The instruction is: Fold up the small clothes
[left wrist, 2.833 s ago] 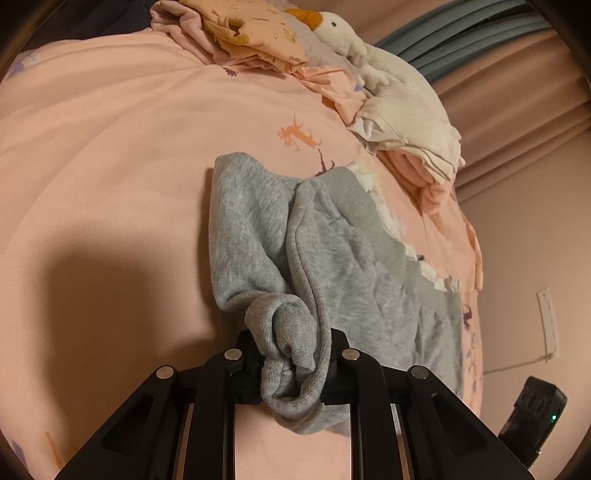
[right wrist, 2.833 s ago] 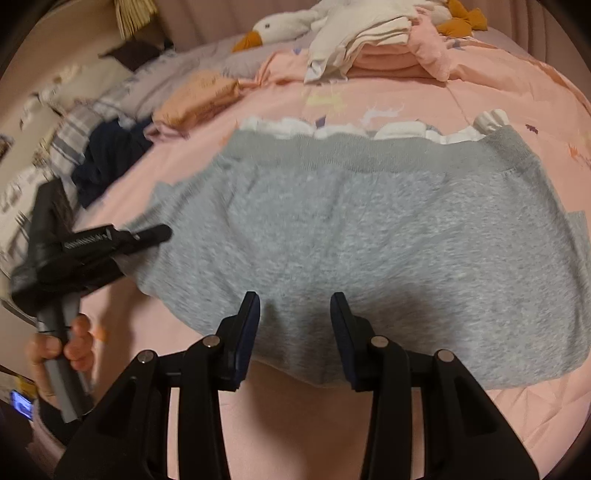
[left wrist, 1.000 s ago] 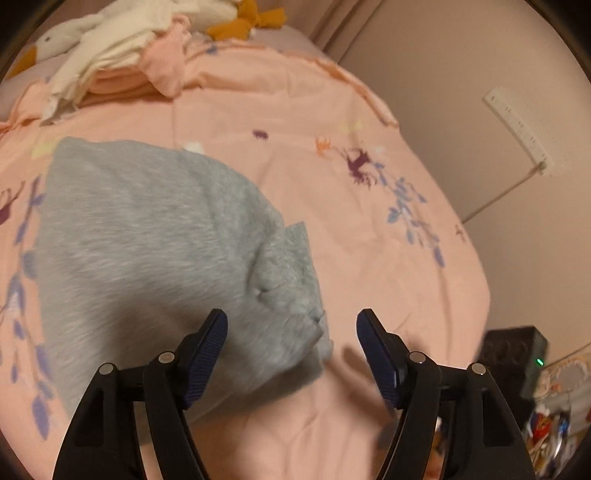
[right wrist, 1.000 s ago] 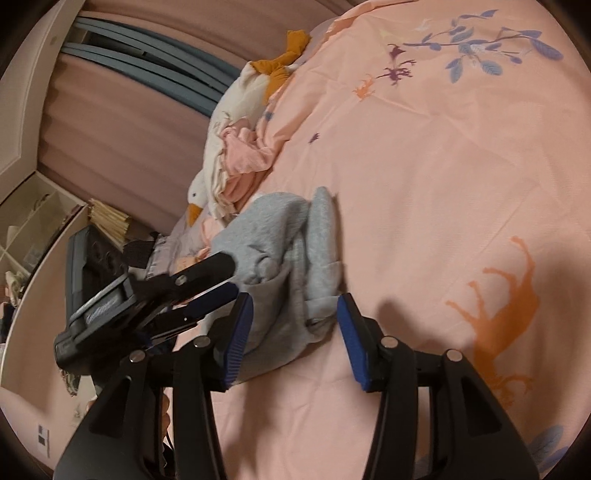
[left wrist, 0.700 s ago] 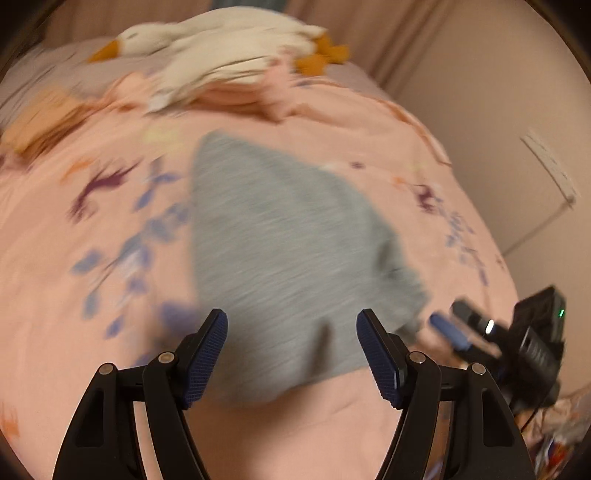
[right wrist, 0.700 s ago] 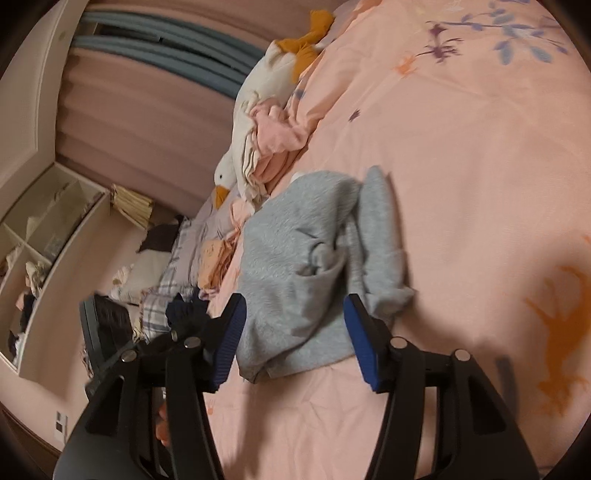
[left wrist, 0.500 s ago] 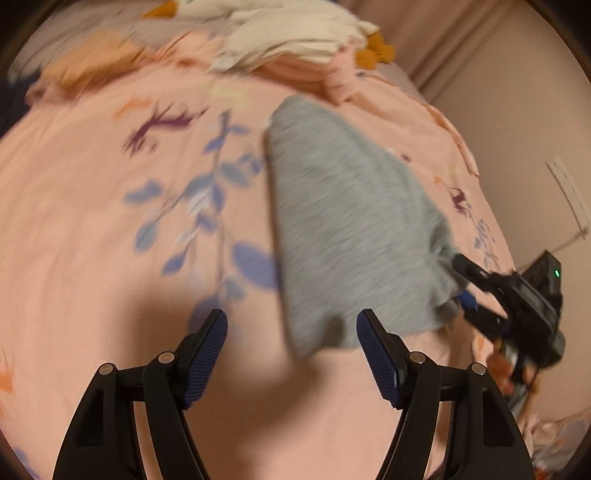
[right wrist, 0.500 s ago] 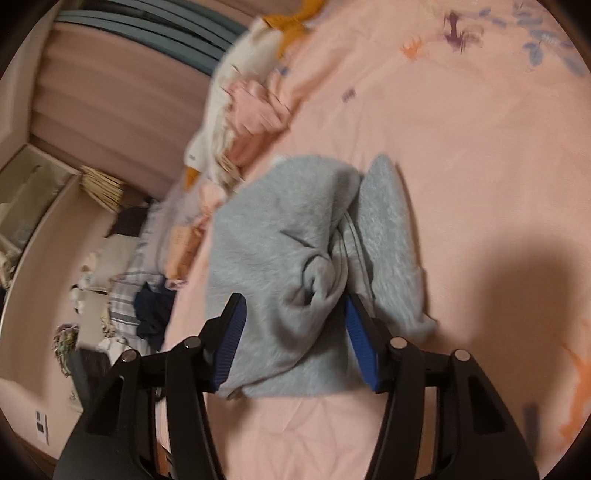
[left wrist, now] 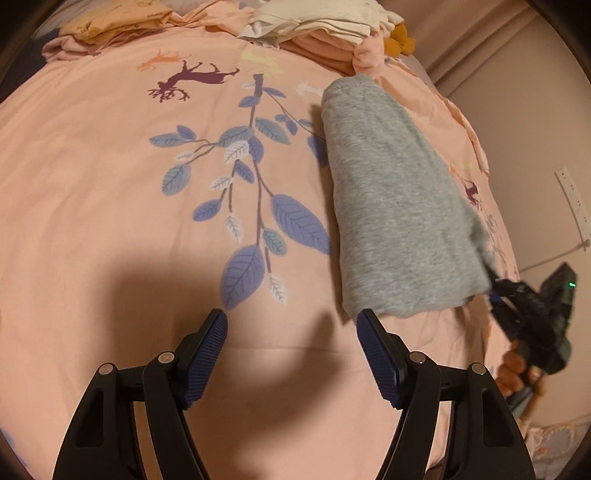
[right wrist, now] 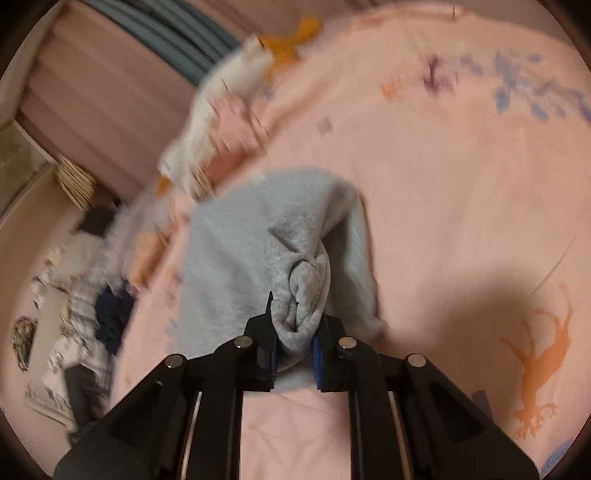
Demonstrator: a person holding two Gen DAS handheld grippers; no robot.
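We see one grey garment (left wrist: 399,206) on the pink bed cover (left wrist: 110,177), right of centre in the left wrist view, its long axis running from upper centre to lower right. A second ago our right gripper (right wrist: 293,347) stood open; now its jaws pinch the bunched corner. Our left gripper (left wrist: 291,339) stays open, holding nothing.

A pink printed bedspread (left wrist: 110,166) meets a beige wall (left wrist: 532,110) and pink curtains (right wrist: 110,88).

Home bedroom: bed with pink printed duvet (left wrist: 110,192), clothes piles (left wrist: 317,22), curtains (right wrist: 110,85).
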